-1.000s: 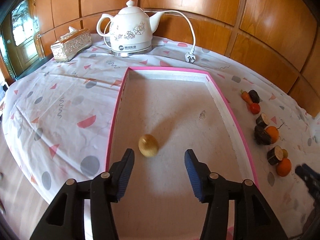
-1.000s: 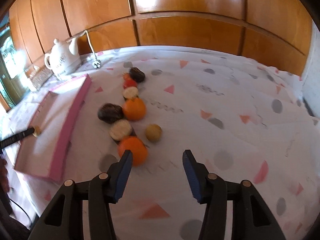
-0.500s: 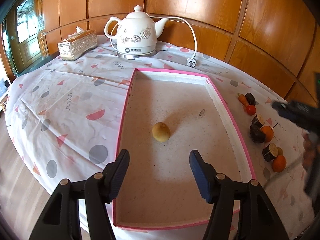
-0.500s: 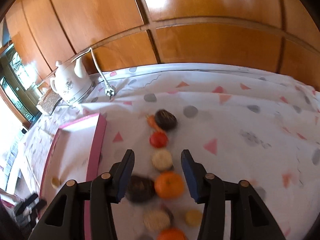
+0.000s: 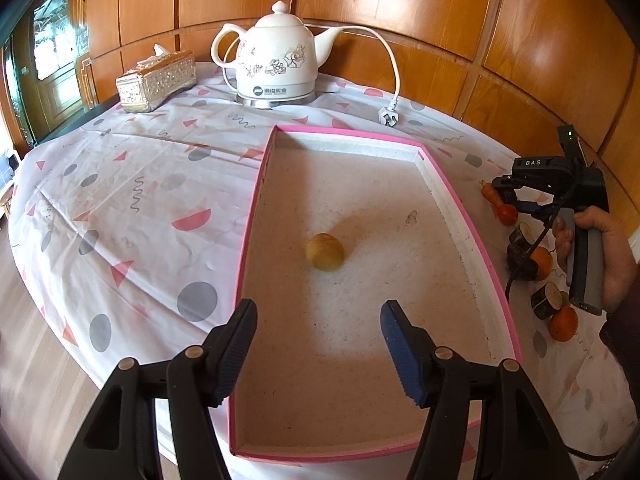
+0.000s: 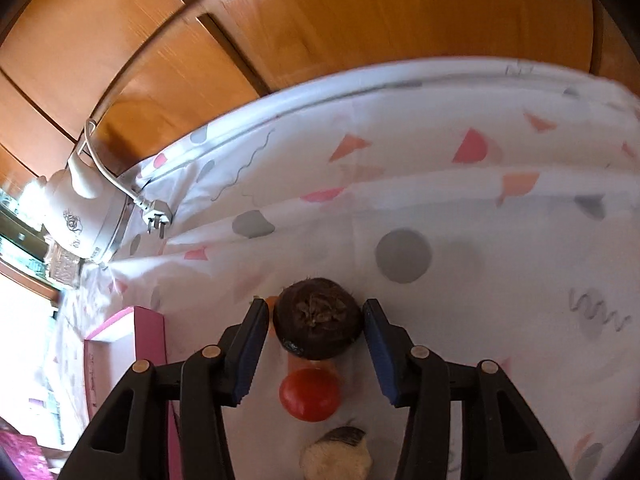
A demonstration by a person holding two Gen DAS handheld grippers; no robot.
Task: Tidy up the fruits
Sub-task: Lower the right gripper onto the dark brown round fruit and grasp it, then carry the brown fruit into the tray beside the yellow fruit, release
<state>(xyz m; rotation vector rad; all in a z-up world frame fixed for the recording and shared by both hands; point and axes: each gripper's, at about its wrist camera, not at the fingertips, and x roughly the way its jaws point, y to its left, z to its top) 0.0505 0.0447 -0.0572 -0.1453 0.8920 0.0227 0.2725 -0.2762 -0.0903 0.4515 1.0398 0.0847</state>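
Right wrist view is showing the right gripper [image 6: 315,322] with its jaws apart, straddling the dark round fruit [image 6: 318,317], which is sitting directly between the pads on the tablecloth [image 6: 440,200], not visibly clamped. It is looking squat, rough and brown-black, with no clear long axis. A red fruit [image 6: 309,393] is lying just nearer. Leftward, the pink tray [image 5: 448,196] is holding one yellow fruit [image 5: 325,251], with the left gripper [image 5: 316,346] hanging wide open above it.

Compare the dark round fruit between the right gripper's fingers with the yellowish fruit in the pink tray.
The dark round fruit is blackish-brown and rough; the yellowish fruit is tan and smoother. The dark one lies on the tablecloth, framed by the open right gripper; the yellowish one sits in the pink tray, ahead of the open left gripper. Both are roundish.
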